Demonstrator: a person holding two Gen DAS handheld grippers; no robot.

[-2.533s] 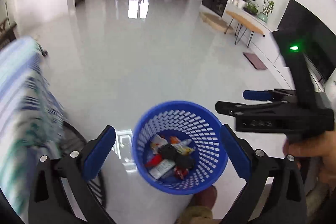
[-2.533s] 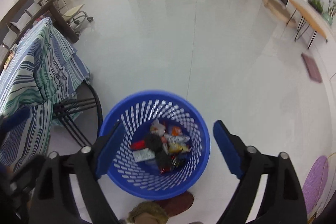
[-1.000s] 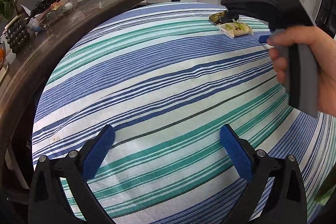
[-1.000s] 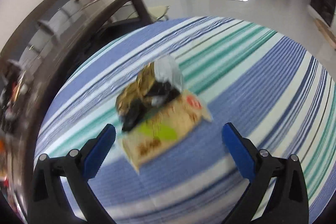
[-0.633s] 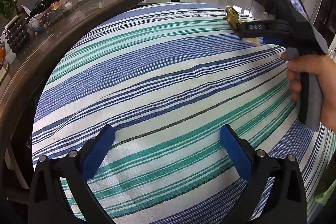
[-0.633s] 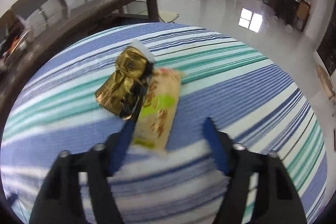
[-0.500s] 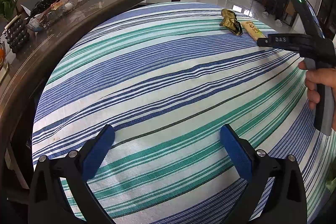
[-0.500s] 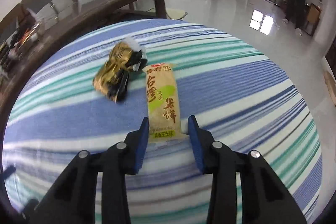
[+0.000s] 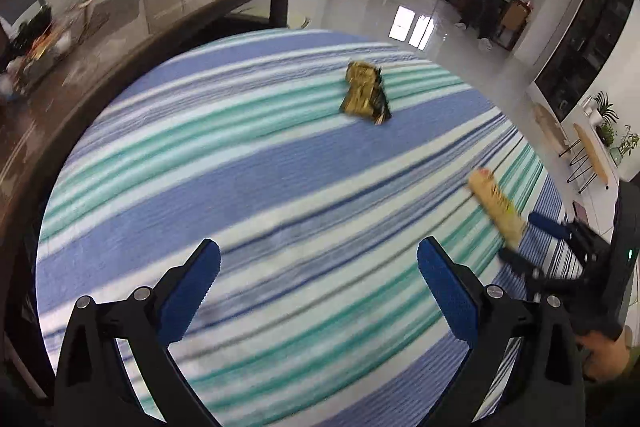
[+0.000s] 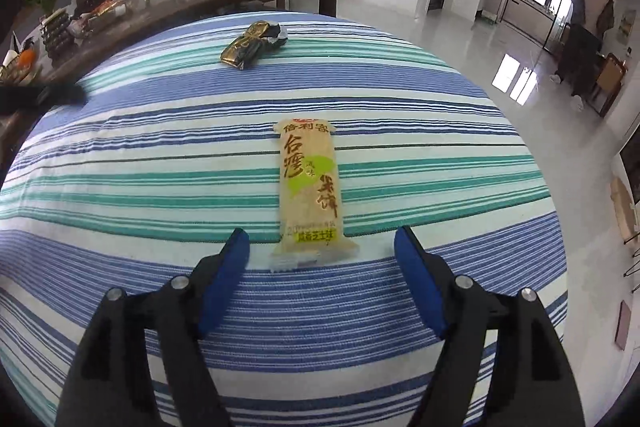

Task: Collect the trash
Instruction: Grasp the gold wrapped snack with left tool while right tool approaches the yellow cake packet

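Since half a second ago the right gripper [image 10: 320, 251] has dragged the beige wrapper [image 10: 310, 187] away from the gold wrapper [image 10: 252, 45], and its jaws have just been opening; they now stand apart, the wrapper's near end between them, not pressed. The wrapper lies flat on the striped cloth [image 10: 120, 187]. It looks light, thin and slippery, so pinching across its narrow width seems best. The left gripper [image 9: 318, 273] is open over bare cloth.

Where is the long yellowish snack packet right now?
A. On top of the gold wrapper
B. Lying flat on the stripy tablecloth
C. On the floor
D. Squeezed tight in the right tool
B: the long snack packet lies flat on the stripy tablecloth, just ahead of the open right tool and apart from the gold wrapper.
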